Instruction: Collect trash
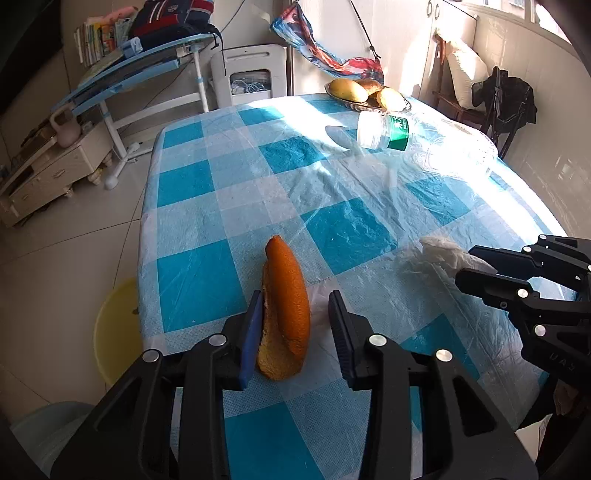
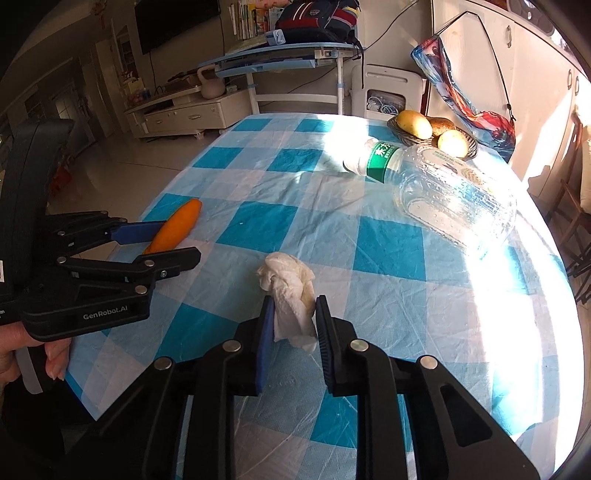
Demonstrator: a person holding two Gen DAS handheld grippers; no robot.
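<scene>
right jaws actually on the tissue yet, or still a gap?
Touching. The right wrist view shows the right gripper with both jaws pressed against the crumpled tissue, with no gap on either side.

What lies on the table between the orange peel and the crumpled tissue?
Nothing: in the right wrist view, only bare checked tablecloth separates the orange peel from the crumpled tissue.

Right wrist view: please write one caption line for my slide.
Right gripper pinches a crumpled tissue on the checked tablecloth; left gripper straddles an orange peel.

Fruit basket (image 2: 467,146) at far edge of blue-check tablecloth (image 2: 332,229); desk (image 2: 280,59) w/ backpack (image 2: 317,22) behind.
</scene>
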